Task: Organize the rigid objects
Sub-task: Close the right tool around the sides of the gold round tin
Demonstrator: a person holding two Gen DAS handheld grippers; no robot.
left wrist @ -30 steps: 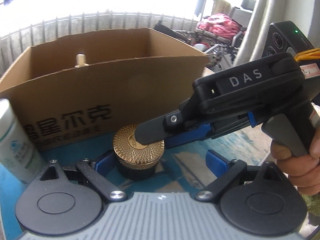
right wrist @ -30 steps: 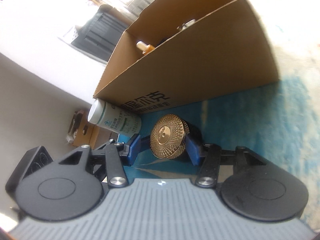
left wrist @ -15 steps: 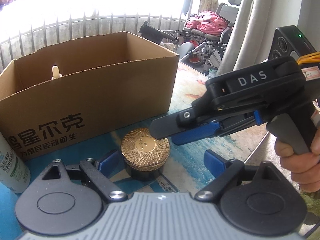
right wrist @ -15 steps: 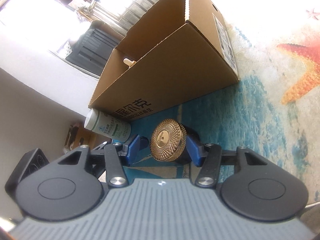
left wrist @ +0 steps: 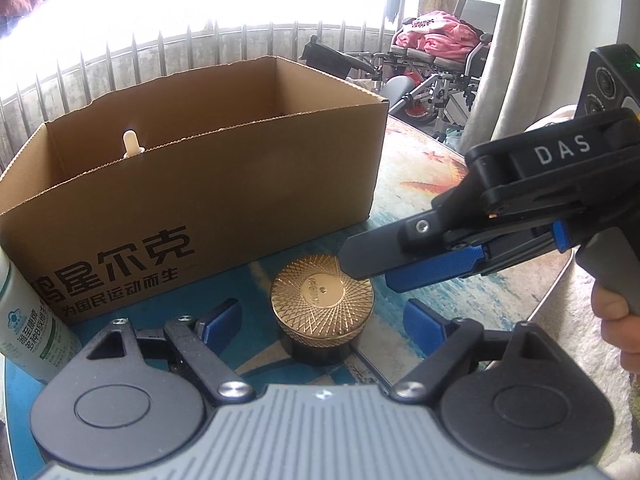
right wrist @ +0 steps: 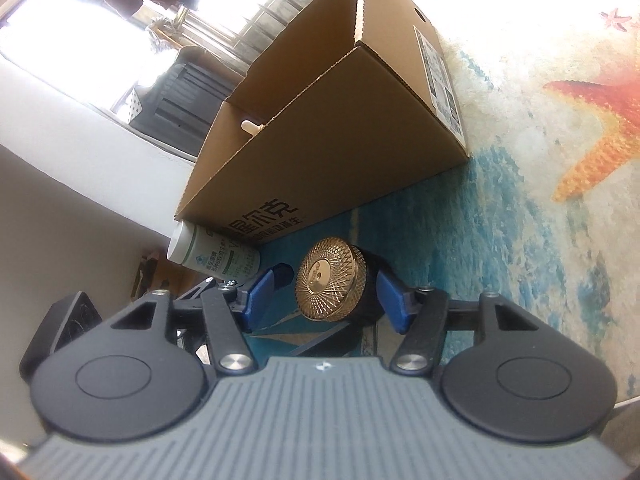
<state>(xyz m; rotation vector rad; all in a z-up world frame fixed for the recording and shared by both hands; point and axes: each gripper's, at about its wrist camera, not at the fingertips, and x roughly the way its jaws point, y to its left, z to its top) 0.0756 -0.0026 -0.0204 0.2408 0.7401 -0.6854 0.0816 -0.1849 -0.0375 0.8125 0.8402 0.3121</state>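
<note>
A black jar with a gold patterned lid [left wrist: 322, 304] stands on the table in front of the cardboard box [left wrist: 208, 200]. My left gripper [left wrist: 322, 318] straddles it, its jaws closing, with gaps on both sides. My right gripper [left wrist: 372, 270], held by a hand [left wrist: 616, 320], comes in from the right, rolled on its side. In the right wrist view the jar [right wrist: 330, 280] sits between the right gripper's [right wrist: 330, 286] opening jaws, with a gap at the lid side. A cream peg-like item [left wrist: 131, 142] stands inside the box [right wrist: 340, 152].
A white bottle with a green label [left wrist: 28, 320] stands at the box's left front corner, also in the right wrist view [right wrist: 216, 252]. The round table wears an ocean-print cloth [right wrist: 520, 240] with an orange starfish. A wheelchair [left wrist: 432, 60] and a curtain stand beyond the table.
Both views have drawn back from the box. The right gripper has slid rightwards off the middle of the lid to its edge, and its fingers stand wider apart around the jar.
</note>
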